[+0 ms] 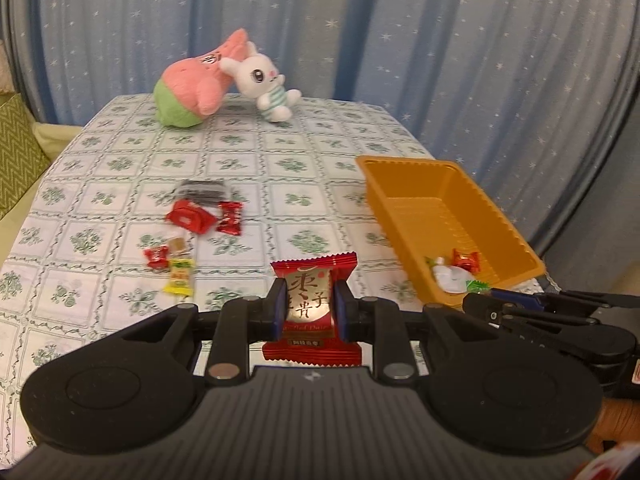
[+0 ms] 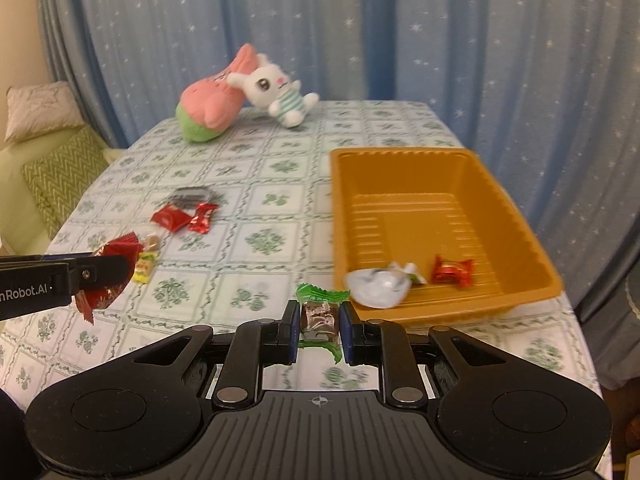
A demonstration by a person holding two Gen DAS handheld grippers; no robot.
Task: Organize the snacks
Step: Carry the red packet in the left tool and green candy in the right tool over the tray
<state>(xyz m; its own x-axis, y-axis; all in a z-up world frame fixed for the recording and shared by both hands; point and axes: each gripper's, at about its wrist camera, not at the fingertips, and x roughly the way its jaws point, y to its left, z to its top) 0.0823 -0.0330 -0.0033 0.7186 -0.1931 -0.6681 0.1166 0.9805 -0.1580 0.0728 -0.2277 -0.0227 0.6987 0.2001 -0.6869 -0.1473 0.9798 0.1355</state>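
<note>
1. We hold the left gripper (image 1: 308,312) clenched on a flat red foil snack packet with a gold panel and printed characters (image 1: 311,308); its blue pads press both sides of the packet, which stands upright between them, clear of the cloth.
2. We hold the right gripper (image 2: 319,328) clenched on a small brown candy in a clear wrapper with green crimped ends (image 2: 320,314), lifted above the table.
3. Ahead and to the right of both grippers sits the orange rectangular plastic tray (image 2: 516,216). Its near end holds a red foil candy (image 2: 452,271), a white crumpled wrapper (image 2: 376,286) and a green-edged sweet (image 1: 477,286).
4. Ahead and to the left of the grippers, loose snacks lie on the green-and-white floral tablecloth (image 1: 280,184): a yellow packet (image 1: 179,276), small red candies (image 1: 157,257), a red pouch (image 1: 188,216), a red twisted candy (image 1: 230,218) and a dark striped packet (image 1: 202,192).
5. Far ahead, at the table's back edge, a pink-and-green plush (image 1: 192,88) leans against a white plush rabbit (image 1: 266,84).
6. In the right wrist view, the left gripper shows at the left with its red packet.
</note>
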